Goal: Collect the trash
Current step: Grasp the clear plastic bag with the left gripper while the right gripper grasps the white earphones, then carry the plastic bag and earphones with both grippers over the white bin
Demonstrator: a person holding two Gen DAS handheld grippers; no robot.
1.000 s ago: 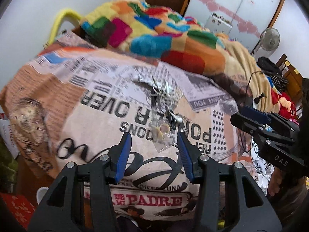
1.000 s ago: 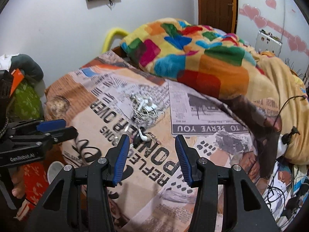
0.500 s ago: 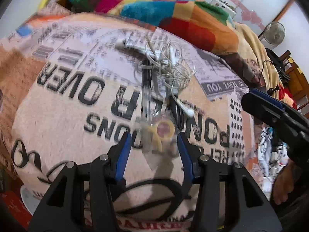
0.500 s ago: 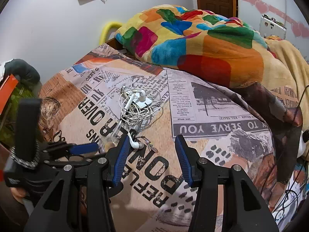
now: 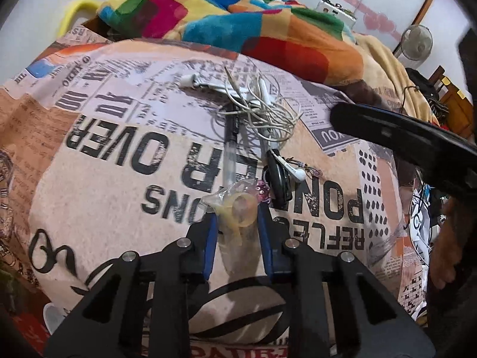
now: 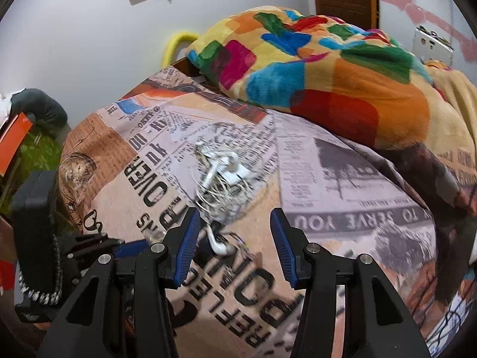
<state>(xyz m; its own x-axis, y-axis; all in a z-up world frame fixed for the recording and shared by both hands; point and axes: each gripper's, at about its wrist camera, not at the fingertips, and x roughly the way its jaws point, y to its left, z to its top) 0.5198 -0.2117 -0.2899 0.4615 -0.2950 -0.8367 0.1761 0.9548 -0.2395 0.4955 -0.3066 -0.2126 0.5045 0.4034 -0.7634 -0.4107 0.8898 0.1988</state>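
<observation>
A crumpled clear plastic wrapper with a yellowish ring [image 5: 238, 211] lies on the newspaper-print bedcover [image 5: 119, 179]. My left gripper [image 5: 237, 229] is low over the cover with its blue pads on either side of the wrapper, narrowed around it. Just beyond lie a clear pen [image 5: 229, 152], a black clip-like object [image 5: 278, 179] and tangled white earphones [image 5: 262, 104]. My right gripper [image 6: 234, 238] is open and empty above the cover, with the earphone tangle [image 6: 220, 185] just ahead and one earbud [image 6: 219, 246] between its jaws.
A multicoloured fleece blanket [image 6: 313, 68] is heaped at the back of the bed. A yellow bed rail [image 6: 176, 44] and white wall stand behind. Cables and clutter [image 5: 423, 223] lie off the bed's right side. The left gripper's body [image 6: 38, 238] is at the right view's left.
My left gripper has dropped closer to the cover and its jaws have narrowed around the wrapper. My right gripper has moved forward toward the earphones and stays open.
</observation>
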